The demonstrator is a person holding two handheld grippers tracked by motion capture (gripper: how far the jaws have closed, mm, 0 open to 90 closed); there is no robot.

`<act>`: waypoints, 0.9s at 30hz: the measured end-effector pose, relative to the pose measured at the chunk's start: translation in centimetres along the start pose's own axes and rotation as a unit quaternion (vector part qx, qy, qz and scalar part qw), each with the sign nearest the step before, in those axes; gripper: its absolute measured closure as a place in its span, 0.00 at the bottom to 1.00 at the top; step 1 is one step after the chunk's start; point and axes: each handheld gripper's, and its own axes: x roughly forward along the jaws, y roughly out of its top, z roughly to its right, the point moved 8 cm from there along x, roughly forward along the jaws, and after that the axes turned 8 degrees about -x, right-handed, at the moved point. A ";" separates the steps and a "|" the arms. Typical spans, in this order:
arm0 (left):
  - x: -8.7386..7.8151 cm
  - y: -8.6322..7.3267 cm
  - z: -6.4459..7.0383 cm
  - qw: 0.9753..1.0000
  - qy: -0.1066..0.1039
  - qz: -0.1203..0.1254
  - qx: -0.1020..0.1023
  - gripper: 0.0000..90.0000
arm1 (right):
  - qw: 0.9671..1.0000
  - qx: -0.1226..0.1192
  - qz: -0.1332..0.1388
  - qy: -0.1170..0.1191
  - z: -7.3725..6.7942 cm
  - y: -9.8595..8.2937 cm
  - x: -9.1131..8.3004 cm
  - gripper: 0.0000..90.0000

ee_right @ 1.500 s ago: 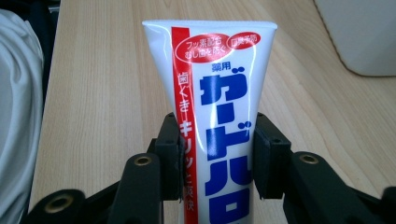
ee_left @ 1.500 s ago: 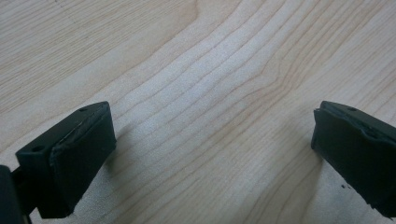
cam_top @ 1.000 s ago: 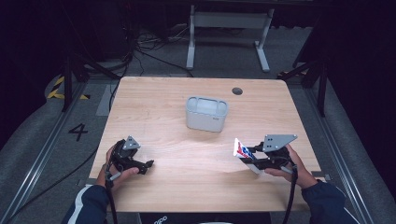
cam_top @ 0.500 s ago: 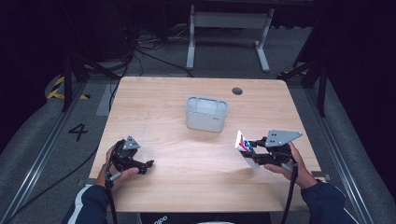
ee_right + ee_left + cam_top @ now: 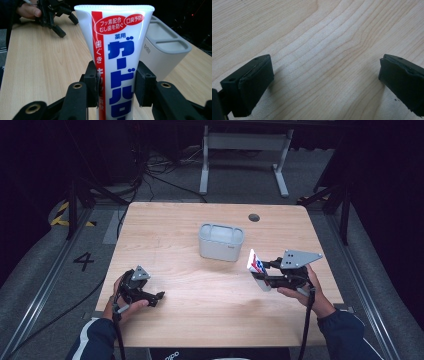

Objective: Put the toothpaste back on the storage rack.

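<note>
Right gripper (image 5: 261,274) clamped on toothpaste tube (image 5: 256,265) at right near table (image 5: 210,320) edge, bare wood between it and grey holder (image 5: 221,241); tube's long axis upright, crimped end up. Left gripper (image 5: 159,296) wide apart, holding nothing, low over bare wood, left near side

We are wearing dark navy sleeves, the left sleeve (image 5: 95,340) showing a white stripe. We are gripping black left tongs (image 5: 159,296) topped by a small grey three-cornered plate, and black right tongs (image 5: 260,272) carrying a larger grey plate dotted with small holes. A black cable (image 5: 305,330) is trailing from each handle. In the right gripper view, brass-ringed screw holes are showing on the black jaw arms.
</note>
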 end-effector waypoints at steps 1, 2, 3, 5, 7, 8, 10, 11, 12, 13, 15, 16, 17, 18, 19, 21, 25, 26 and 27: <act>0.0 0.0 0.0 1.000 0.000 0.000 0.000 0.00 | 1.000 0.000 0.002 -0.001 0.0 0.3 0.1 0.69; 0.0 0.0 0.0 1.000 0.000 0.000 0.000 0.00 | 1.000 0.000 0.005 0.000 0.1 0.6 0.2 0.69; 0.0 0.0 0.0 1.000 0.000 0.000 0.000 0.00 | 1.000 -0.001 0.010 0.000 0.1 1.0 0.3 0.69; 0.0 0.0 0.0 1.000 0.000 0.000 0.000 0.00 | 1.000 -0.002 0.012 0.000 0.1 1.2 0.4 0.69; 0.0 0.0 0.0 1.000 0.000 0.000 0.000 0.00 | 1.000 -0.004 0.018 0.000 0.1 1.8 0.5 0.69; 0.0 0.0 0.0 1.000 0.000 0.000 0.000 0.00 | 1.000 -0.004 0.022 -0.001 0.2 2.1 0.6 0.69; 0.0 0.0 0.0 1.000 0.000 0.000 0.000 0.00 | 1.000 -0.003 0.025 -0.003 0.4 2.4 0.8 0.69; 0.0 0.0 0.0 1.000 0.000 0.000 0.000 0.00 | 1.000 -0.003 0.027 -0.003 0.5 2.6 0.8 0.69; 0.0 0.0 0.0 1.000 0.000 0.000 0.000 0.00 | 1.000 -0.001 0.030 -0.004 0.7 2.8 0.9 0.69; 0.0 0.0 0.0 1.000 0.000 0.000 0.000 0.00 | 0.999 0.000 0.033 -0.005 0.9 3.1 1.1 0.69; 0.0 0.0 0.0 1.000 0.000 0.000 0.000 0.00 | 0.999 0.000 0.036 -0.007 1.1 3.5 1.2 0.69; 0.0 0.0 0.0 1.000 0.000 -0.001 0.000 0.00 | 0.999 0.000 0.039 -0.009 1.2 3.7 1.2 0.69; 0.0 0.0 0.0 1.000 0.000 -0.001 0.000 0.00 | 0.999 0.000 0.039 -0.009 1.2 3.7 1.2 0.69; 0.0 0.0 0.0 1.000 0.000 0.000 0.000 0.00 | 0.999 0.000 0.044 -0.011 1.4 4.3 1.3 0.69; 0.0 0.0 0.0 1.000 0.000 0.000 0.000 0.00 | 0.999 0.000 0.044 -0.011 1.4 4.3 1.3 0.69; 0.0 0.0 0.0 1.000 0.000 0.000 0.000 0.00 | 0.999 -0.001 0.051 -0.015 1.7 5.0 1.4 0.69; 0.0 0.0 0.0 1.000 0.001 0.000 -0.001 0.00 | 0.998 -0.001 0.060 -0.018 2.2 6.2 1.6 0.69; 0.0 0.0 0.0 1.000 0.003 0.000 -0.003 0.00 | 0.998 -0.003 0.062 -0.018 2.3 6.5 1.7 0.69; 0.0 0.0 0.0 1.000 0.003 0.001 -0.005 0.00 | 0.998 -0.003 0.062 -0.018 2.3 6.7 1.8 0.69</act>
